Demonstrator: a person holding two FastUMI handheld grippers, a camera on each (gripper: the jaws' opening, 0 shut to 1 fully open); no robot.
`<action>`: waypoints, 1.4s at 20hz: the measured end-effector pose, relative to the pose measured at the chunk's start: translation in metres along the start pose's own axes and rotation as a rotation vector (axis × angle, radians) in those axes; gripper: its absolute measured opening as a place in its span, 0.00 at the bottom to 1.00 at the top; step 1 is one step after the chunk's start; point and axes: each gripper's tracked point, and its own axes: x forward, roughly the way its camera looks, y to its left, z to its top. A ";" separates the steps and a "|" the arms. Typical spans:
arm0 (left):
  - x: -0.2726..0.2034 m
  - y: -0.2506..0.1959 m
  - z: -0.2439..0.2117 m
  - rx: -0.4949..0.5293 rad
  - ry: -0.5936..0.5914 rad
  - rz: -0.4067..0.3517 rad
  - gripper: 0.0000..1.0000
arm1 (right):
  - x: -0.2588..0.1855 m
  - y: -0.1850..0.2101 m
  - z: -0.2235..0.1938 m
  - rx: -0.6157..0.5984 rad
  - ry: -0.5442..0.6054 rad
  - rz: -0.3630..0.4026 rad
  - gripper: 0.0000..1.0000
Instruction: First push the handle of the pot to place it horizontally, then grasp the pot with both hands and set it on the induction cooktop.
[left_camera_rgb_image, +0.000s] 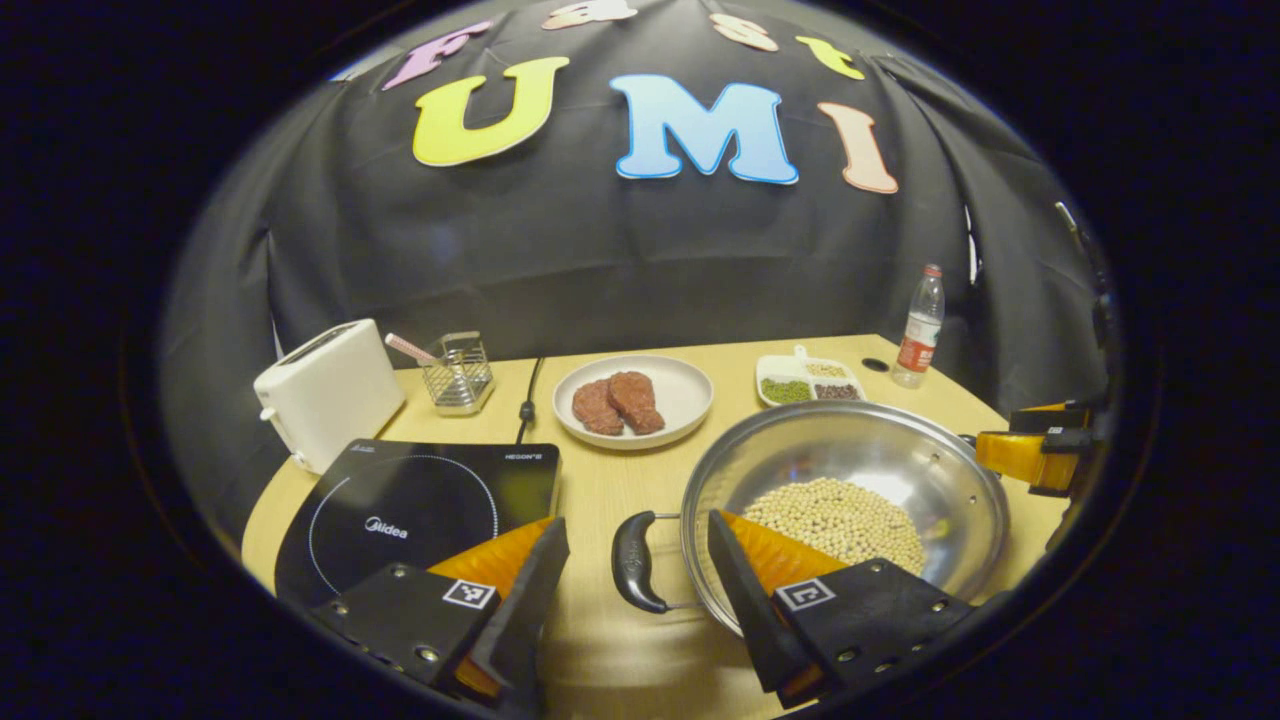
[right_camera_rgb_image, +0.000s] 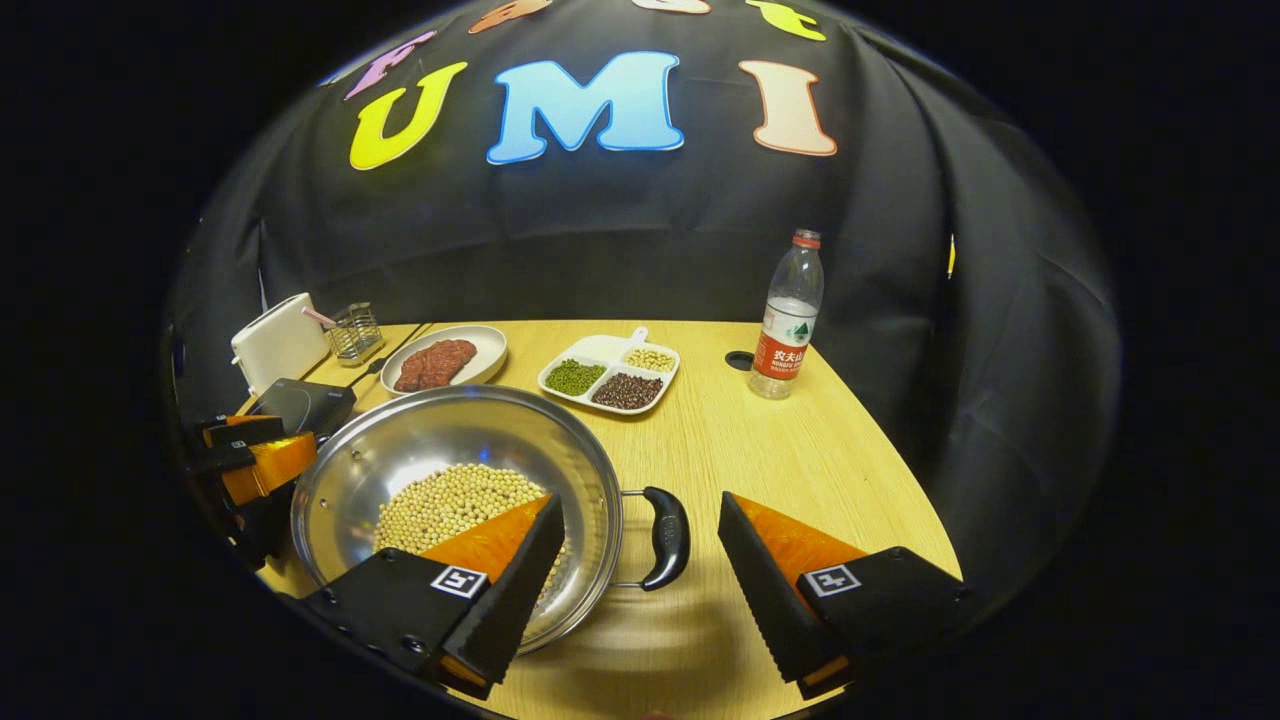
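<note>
A steel pot (left_camera_rgb_image: 850, 445) holding soybeans (left_camera_rgb_image: 835, 520) stands on the wooden table, right of the black induction cooktop (left_camera_rgb_image: 420, 500). The pot's black left handle (left_camera_rgb_image: 635, 560) lies between the spread fingers of my left gripper (left_camera_rgb_image: 635, 530), which is open; its right finger overlaps the pot's rim. In the right gripper view, the pot (right_camera_rgb_image: 450, 435) is at lower left and its black right handle (right_camera_rgb_image: 665, 535) sits between the fingers of my right gripper (right_camera_rgb_image: 640, 505), also open. The cooktop (right_camera_rgb_image: 300, 405) lies beyond the pot. Each gripper also shows at the pot's far side in the other's view: right gripper (left_camera_rgb_image: 1035, 455), left gripper (right_camera_rgb_image: 250, 460).
Behind the cooktop stand a white toaster (left_camera_rgb_image: 330, 390) and a wire utensil holder (left_camera_rgb_image: 457, 372). A plate with meat (left_camera_rgb_image: 632, 400), a divided dish of beans (left_camera_rgb_image: 808, 380) and a water bottle (left_camera_rgb_image: 918, 328) sit at the back. A power cable (left_camera_rgb_image: 528, 400) runs to the cooktop.
</note>
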 end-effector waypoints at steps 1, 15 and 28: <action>0.004 -0.001 -0.003 -0.001 0.013 -0.003 0.86 | 0.002 0.000 -0.001 0.002 0.007 0.001 0.99; 0.035 -0.003 -0.042 -0.025 0.130 0.007 0.86 | 0.037 -0.001 -0.027 0.042 0.128 -0.016 0.98; 0.041 -0.011 -0.051 -0.055 0.201 -0.007 0.67 | 0.040 0.004 -0.029 0.065 0.138 0.003 0.58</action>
